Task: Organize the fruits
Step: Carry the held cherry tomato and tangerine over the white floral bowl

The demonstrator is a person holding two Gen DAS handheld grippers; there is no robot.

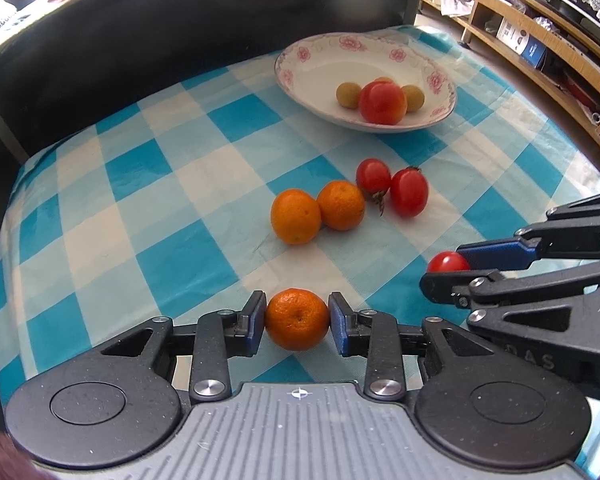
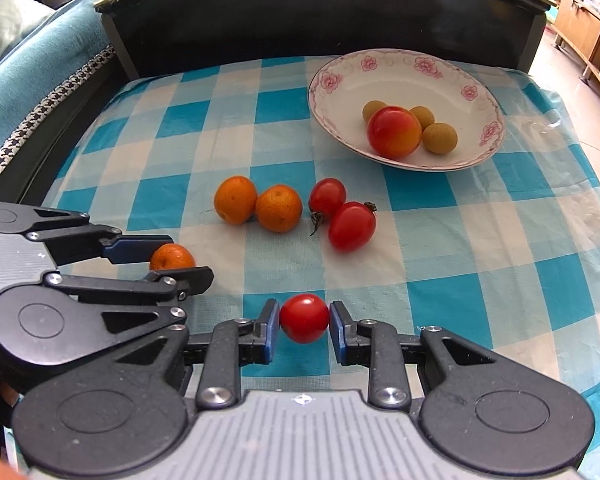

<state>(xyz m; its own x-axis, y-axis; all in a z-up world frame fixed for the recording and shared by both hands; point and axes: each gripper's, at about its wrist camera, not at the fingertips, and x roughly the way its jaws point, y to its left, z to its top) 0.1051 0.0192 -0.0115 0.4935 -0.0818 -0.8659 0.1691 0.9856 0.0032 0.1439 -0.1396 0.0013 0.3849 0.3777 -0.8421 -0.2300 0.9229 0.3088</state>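
Note:
My left gripper (image 1: 297,318) is shut on a small orange mandarin (image 1: 297,319), held just above the checked cloth; the same gripper (image 2: 172,258) and mandarin (image 2: 171,258) show at the left of the right wrist view. My right gripper (image 2: 304,318) is shut on a cherry tomato (image 2: 304,318), which also peeks out between that gripper's fingers (image 1: 446,266) at the right of the left wrist view. Two more mandarins (image 1: 318,210) and two tomatoes (image 1: 394,188) lie mid-table. A floral bowl (image 1: 320,60) holds a red fruit (image 1: 382,103) and small tan fruits (image 1: 348,95).
A blue and white checked cloth (image 1: 148,168) covers the table. A dark raised board (image 2: 320,12) runs along the far edge. Wooden shelves (image 1: 540,36) stand beyond the table at the right. A teal sofa (image 2: 24,64) lies to the left.

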